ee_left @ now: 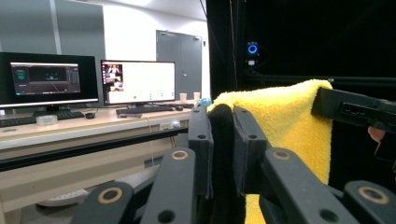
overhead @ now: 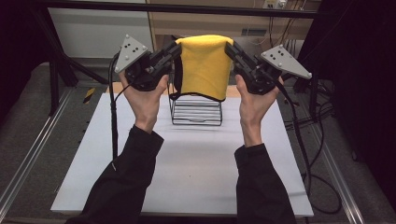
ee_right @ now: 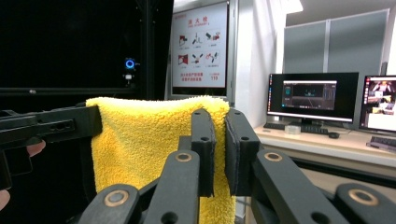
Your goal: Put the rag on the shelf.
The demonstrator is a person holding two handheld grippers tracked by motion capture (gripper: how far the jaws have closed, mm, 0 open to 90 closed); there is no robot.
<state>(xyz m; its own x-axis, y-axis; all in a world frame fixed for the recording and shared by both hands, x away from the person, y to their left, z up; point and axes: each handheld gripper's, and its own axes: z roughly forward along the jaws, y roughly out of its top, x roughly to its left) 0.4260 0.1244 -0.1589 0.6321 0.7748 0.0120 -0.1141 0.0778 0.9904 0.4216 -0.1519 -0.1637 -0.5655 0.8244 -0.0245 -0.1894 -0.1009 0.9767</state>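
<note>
Both claws, left (overhead: 176,48) and right (overhead: 229,48), grasp the yellow towel's (overhead: 204,65) top corners above the wire rack (overhead: 196,113)

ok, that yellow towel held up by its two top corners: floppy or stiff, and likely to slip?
Probably floppy: the yellow towel hangs limp between the left hand-held gripper and the right hand-held gripper, its lower edge curling above the wire rack. Likely light, since corner pinches alone carry it. Slip seems unlikely: the fluffy pile looks grippy and both sets of jaws clamp fabric.
</note>
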